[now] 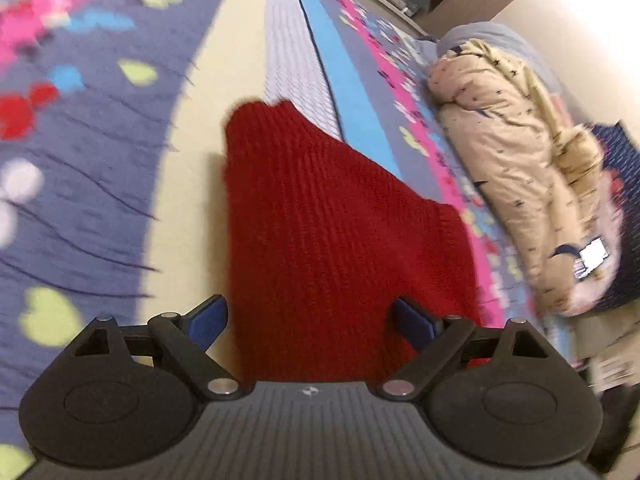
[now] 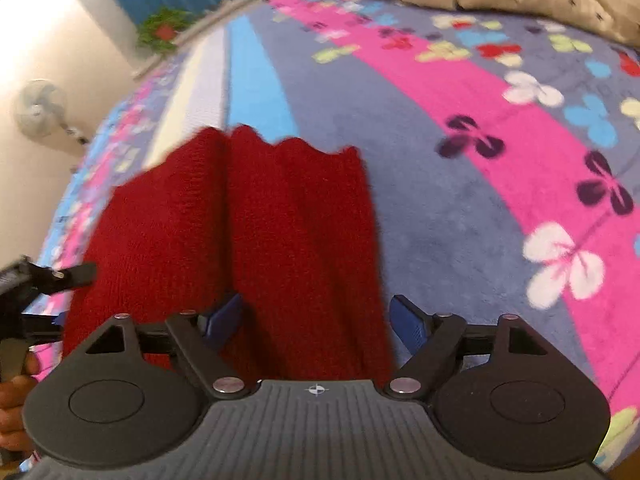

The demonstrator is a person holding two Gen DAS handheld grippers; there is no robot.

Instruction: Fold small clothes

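**Red knit garment on the bedspread, both of my grippers released**

The red knit garment (image 1: 320, 216) lies on the patterned bedspread (image 1: 80, 184), directly ahead of both my grippers. It is a thick ribbed knit. In the right wrist view (image 2: 248, 232) it shows lengthwise folds and a wavy far edge. Its near end is cut off behind each gripper body, so I cannot make out the full shape or what kind of garment it is.

My left gripper (image 1: 310, 320) stands wide apart, blue pads clear of the knit that lies between them. My right gripper (image 2: 316, 316) is likewise spread; its left pad sits against or just over a fold, and I cannot tell if it touches.

The bedspread is plush, grey-blue with pink and blue bands and flower shapes. A beige quilt (image 1: 516, 152) with small dark stars is bunched at its far side. Motion blur softens most edges. No readable writing found.
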